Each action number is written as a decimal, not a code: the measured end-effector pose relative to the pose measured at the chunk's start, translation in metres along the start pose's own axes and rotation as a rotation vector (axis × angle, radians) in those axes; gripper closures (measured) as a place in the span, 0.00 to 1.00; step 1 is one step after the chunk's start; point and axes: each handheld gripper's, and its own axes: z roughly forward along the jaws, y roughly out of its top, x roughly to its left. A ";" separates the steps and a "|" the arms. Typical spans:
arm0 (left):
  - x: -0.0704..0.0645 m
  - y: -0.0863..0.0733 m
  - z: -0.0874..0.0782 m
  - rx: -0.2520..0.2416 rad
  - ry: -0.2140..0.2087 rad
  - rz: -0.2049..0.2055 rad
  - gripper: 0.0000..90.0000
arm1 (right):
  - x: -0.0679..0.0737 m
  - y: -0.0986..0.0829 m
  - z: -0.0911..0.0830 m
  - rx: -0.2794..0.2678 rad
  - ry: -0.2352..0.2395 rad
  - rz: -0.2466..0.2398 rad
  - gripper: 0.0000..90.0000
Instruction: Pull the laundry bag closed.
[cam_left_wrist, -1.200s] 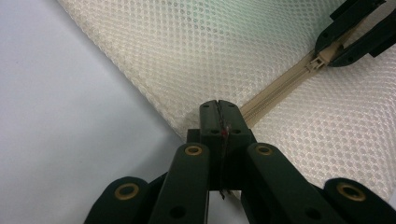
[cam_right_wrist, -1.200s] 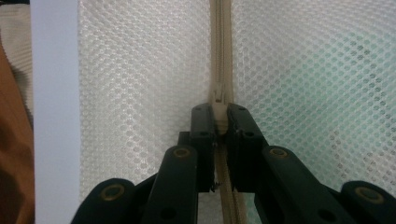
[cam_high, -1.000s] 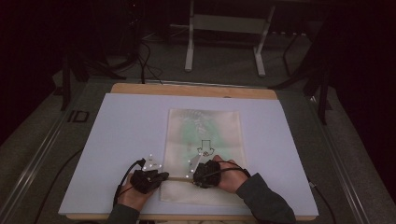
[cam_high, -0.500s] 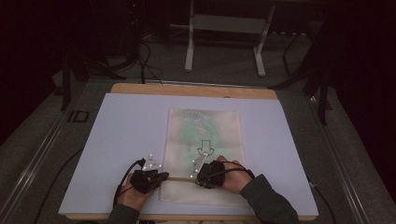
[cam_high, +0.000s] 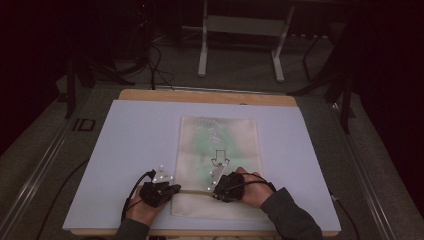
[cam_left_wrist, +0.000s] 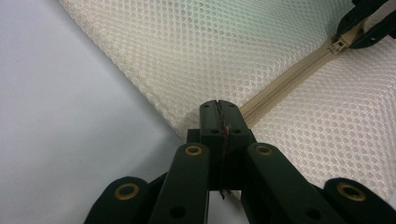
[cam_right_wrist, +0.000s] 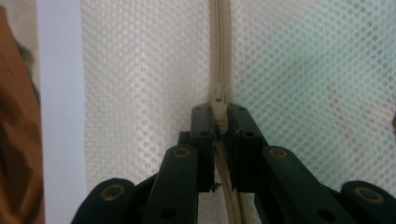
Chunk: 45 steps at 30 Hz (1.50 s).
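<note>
A cream mesh bag (cam_high: 220, 140) with a faint green print lies flat on the white table (cam_high: 130, 150). A beige zipper (cam_high: 195, 192) runs across the bag near its front end. In the left gripper view my left gripper (cam_left_wrist: 218, 109) is shut on the bag's edge, where the zipper (cam_left_wrist: 285, 84) ends. My right gripper (cam_right_wrist: 219, 112) is shut on the zipper pull (cam_right_wrist: 218, 93), and it also appears far off (cam_left_wrist: 362, 28) in the left gripper view. From above, the left gripper (cam_high: 172, 189) and right gripper (cam_high: 216, 189) face each other along the zipper.
The white sheet covers a wooden tabletop whose far edge (cam_high: 210, 96) shows. A metal stand (cam_high: 240, 35) and cables sit on the dark floor beyond. The table's front edge runs just below both hands.
The right hand has edged slightly to the right along the zipper. The left gripper stays where it was.
</note>
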 end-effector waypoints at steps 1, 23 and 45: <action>0.000 0.000 0.000 0.000 0.000 -0.001 0.99 | 0.000 -0.001 0.000 0.003 -0.001 -0.003 0.91; 0.000 0.000 0.000 0.001 0.002 0.001 0.99 | 0.001 -0.016 -0.005 -0.008 -0.007 0.019 0.92; 0.000 0.000 0.000 0.002 0.003 0.002 0.99 | 0.002 -0.028 -0.014 -0.023 -0.021 0.030 0.92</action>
